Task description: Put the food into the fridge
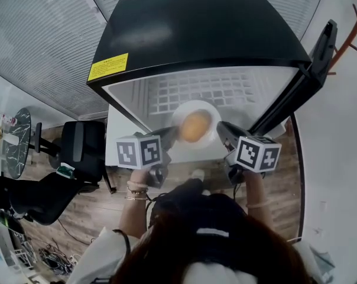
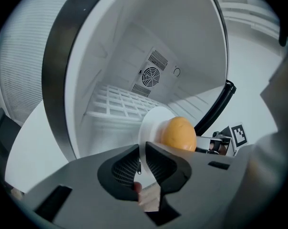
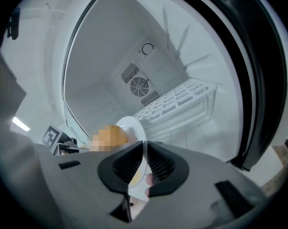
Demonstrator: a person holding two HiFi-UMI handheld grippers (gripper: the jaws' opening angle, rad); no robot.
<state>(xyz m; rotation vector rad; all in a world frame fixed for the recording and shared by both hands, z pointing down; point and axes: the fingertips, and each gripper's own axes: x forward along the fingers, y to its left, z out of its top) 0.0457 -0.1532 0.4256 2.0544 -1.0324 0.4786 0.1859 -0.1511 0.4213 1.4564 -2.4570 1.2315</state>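
A round orange-yellow food item lies on a white plate, which hangs just in front of the open black fridge. My left gripper is shut on the plate's left rim and my right gripper on its right rim. In the left gripper view the plate's edge runs between the jaws of the left gripper, with the food just beyond. In the right gripper view the right gripper pinches the plate beside the food.
The fridge is white inside, with a wire shelf and a rear fan grille. Its door stands open at the right. A black office chair and a small round table stand to the left on the wood floor.
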